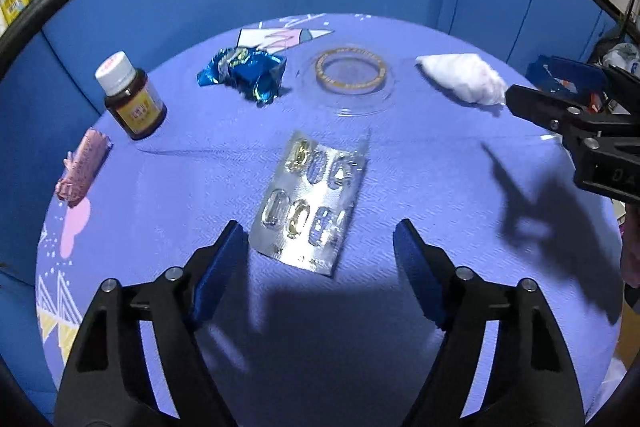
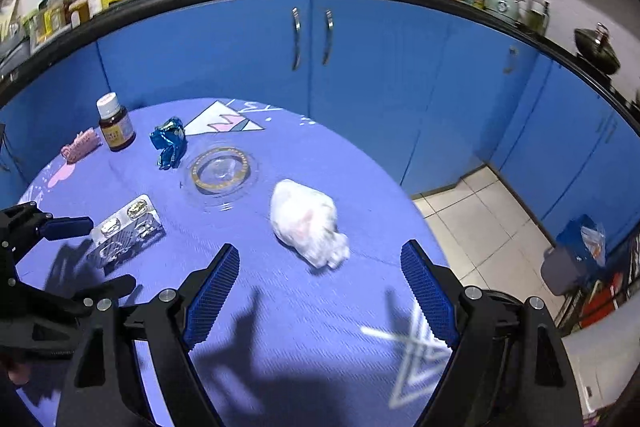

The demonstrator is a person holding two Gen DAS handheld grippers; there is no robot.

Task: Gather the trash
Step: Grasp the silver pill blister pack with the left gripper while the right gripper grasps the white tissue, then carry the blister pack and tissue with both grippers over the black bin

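A silver blister pack point(image 1: 312, 203) lies flat on the violet tablecloth point(image 1: 420, 187). My left gripper point(image 1: 320, 227) stands open over its near end, and the pads do not touch it. A crumpled white tissue point(image 2: 306, 223) lies just ahead of my right gripper point(image 2: 320, 247), which is open and holds nothing. Farther back lie a crushed blue foil wrapper point(image 1: 246, 73) and, at the left edge, a pink wrapper point(image 1: 82, 169). The right wrist view also shows the blister pack point(image 2: 126, 231) and the blue foil wrapper point(image 2: 169, 143).
A brown medicine bottle point(image 1: 134, 99) with a white cap stands at the back left. A clear glass dish point(image 1: 352, 79) sits at the back middle. Blue cabinets point(image 2: 360, 87) curve behind the round table. A grey bin point(image 2: 568, 263) with a blue bag stands on the tiled floor to the right.
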